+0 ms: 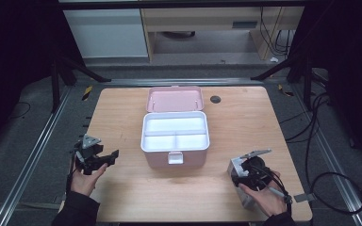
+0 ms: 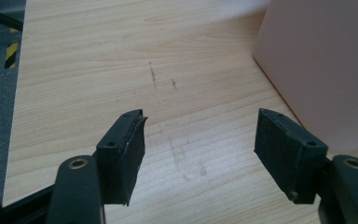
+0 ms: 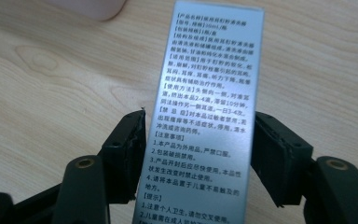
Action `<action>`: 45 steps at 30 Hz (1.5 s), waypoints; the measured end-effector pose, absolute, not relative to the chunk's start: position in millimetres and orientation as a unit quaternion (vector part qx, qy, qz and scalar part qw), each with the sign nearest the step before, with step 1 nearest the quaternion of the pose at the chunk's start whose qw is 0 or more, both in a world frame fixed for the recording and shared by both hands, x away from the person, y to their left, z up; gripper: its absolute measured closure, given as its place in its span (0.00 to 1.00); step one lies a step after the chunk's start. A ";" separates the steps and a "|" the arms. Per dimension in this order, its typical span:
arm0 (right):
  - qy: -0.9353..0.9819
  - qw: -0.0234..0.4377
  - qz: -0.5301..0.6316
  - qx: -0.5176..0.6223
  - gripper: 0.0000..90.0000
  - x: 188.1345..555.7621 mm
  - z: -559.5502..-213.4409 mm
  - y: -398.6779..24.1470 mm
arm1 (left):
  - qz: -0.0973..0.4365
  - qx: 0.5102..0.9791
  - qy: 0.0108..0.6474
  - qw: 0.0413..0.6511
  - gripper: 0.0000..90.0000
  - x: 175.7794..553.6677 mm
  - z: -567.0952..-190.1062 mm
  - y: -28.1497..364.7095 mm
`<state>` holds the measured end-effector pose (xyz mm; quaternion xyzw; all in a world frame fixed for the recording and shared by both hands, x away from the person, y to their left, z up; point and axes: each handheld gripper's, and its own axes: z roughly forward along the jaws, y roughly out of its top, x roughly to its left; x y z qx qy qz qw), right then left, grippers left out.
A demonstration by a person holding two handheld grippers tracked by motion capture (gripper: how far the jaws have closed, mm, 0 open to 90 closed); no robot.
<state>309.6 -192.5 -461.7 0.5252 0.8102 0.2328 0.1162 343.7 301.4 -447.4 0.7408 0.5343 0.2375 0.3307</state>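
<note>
The left gripper (image 2: 200, 154) stands with jaws wide, bare table (image 2: 121, 56) between them, one pink storage box (image 2: 321, 65) beyond its right-hand jaw. The right gripper (image 3: 198, 158) has its jaws pressed against one silver carton (image 3: 205, 116), whose printed text is readable in the right gripper view.

You are wearing dark sleeves (image 1: 75, 207) and gripping two black hand-held grippers: the left hand-held gripper (image 1: 104, 159) is carrying a grey three-cornered plate, the right hand-held gripper (image 3: 198, 154) showing brass-ringed screw holes, black cable trailing.
</note>
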 end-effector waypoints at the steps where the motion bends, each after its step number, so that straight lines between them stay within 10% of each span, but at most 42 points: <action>1: 0.811 0.114 0.228 0.526 0.45 310.1 -462.6 -191.5 | 0.236 0.741 0.535 0.330 0.37 343.8 -447.9 301.7; 13: 0.815 0.102 0.213 0.530 0.62 311.8 -459.6 -193.7 | 0.227 0.747 0.534 0.323 0.37 345.5 -449.5 298.4; 45: 0.770 0.191 0.222 0.567 0.51 377.9 -455.3 -252.7 | 0.241 0.730 0.521 0.370 0.43 344.7 -437.7 297.1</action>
